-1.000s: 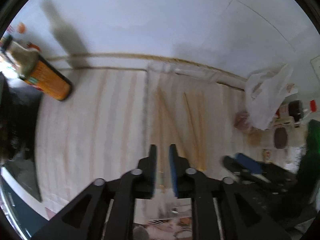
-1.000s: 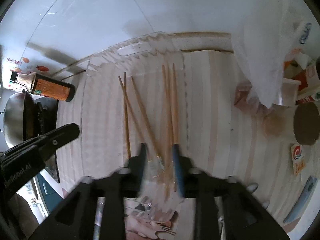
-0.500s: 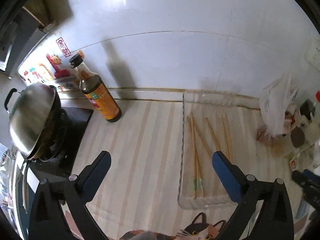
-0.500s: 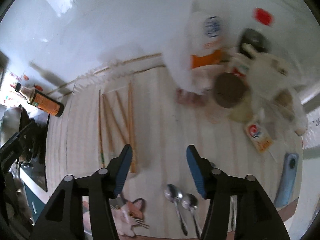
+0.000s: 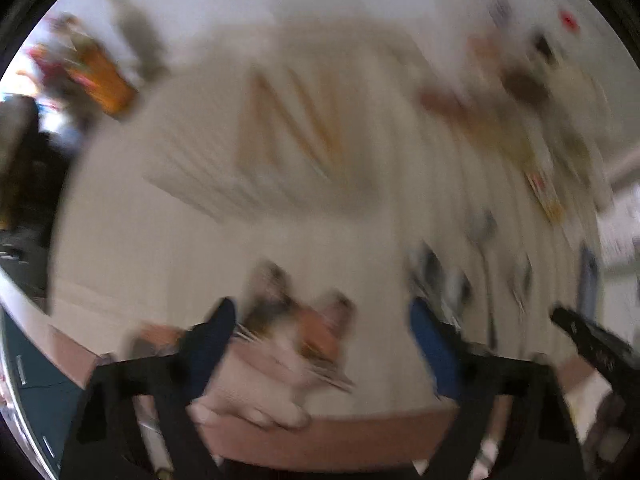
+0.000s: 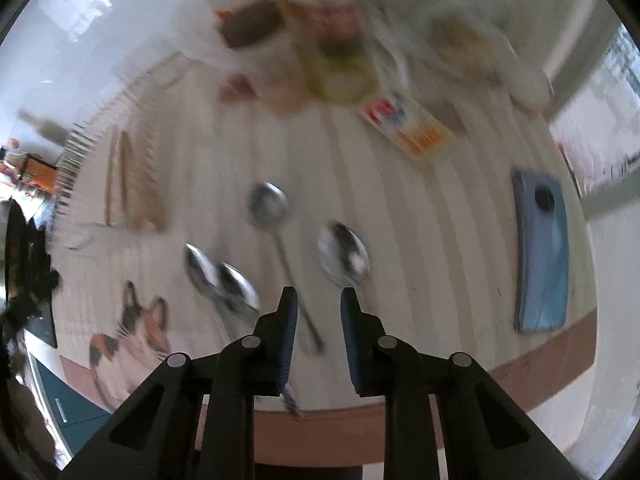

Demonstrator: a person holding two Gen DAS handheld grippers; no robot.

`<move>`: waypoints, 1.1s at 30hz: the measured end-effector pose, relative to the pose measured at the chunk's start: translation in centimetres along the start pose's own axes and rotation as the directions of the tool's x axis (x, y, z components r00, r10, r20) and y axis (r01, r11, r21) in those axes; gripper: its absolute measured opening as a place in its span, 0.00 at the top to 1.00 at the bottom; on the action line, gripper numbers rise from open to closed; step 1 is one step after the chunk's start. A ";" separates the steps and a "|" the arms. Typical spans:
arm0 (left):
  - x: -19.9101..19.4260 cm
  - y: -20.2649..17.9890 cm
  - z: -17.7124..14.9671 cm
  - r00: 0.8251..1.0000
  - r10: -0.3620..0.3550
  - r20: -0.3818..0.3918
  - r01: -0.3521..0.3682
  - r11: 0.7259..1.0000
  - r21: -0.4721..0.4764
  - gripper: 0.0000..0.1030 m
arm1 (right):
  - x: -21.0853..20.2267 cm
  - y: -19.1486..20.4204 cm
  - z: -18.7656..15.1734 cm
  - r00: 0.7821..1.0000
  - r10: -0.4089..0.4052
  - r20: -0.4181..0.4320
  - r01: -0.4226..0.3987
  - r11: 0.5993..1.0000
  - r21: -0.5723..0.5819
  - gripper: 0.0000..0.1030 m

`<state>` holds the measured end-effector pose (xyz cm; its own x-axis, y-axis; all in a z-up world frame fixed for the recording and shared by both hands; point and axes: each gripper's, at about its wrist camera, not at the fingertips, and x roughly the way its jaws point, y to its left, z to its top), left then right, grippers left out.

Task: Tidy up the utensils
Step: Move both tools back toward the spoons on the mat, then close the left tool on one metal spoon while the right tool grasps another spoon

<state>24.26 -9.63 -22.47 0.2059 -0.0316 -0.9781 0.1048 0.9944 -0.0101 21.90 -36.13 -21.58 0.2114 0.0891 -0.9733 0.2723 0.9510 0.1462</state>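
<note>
Four spoons (image 6: 269, 205) lie near the counter's (image 6: 440, 216) front edge, chopsticks (image 6: 120, 178) in the tray (image 6: 80, 148) toward its left end.

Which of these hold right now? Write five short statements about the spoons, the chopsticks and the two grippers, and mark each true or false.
1. The right gripper holds a spoon. False: its jaws are apart with nothing between them.
2. Four spoons lie on the striped mat. True: two of them overlap at the left.
3. The chopsticks lie beside the spoons on the bare mat. False: they lie in the clear tray, off to the left.
4. The left gripper is open. True: its blue pads stand wide apart, empty.
5. A blue phone lies to the left of the spoons. False: it lies to their right, near the mat's edge.
</note>
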 end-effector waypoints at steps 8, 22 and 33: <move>7.0 -5.8 -1.1 0.981 -0.069 -0.182 0.082 0.995 0.061 0.54 | 1.4 -4.8 -2.5 1.000 0.010 -0.024 -0.008 0.995 0.101 0.77; 8.5 -8.1 -1.2 0.990 0.054 -0.128 -0.030 0.983 0.184 0.95 | 3.4 -4.5 -3.1 0.998 0.017 -0.058 -0.015 0.999 0.029 0.72; 8.4 -1.0 -3.7 0.980 0.085 -0.180 -0.068 0.993 0.098 0.95 | 6.2 1.6 -3.0 0.982 -0.185 -0.039 0.175 0.966 -0.188 0.86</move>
<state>22.24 -10.51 -31.43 0.0351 0.0715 -0.9968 0.1857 0.9796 0.0768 20.81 -33.16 -27.95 0.1209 -0.0770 -0.9897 0.1233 0.9904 -0.0620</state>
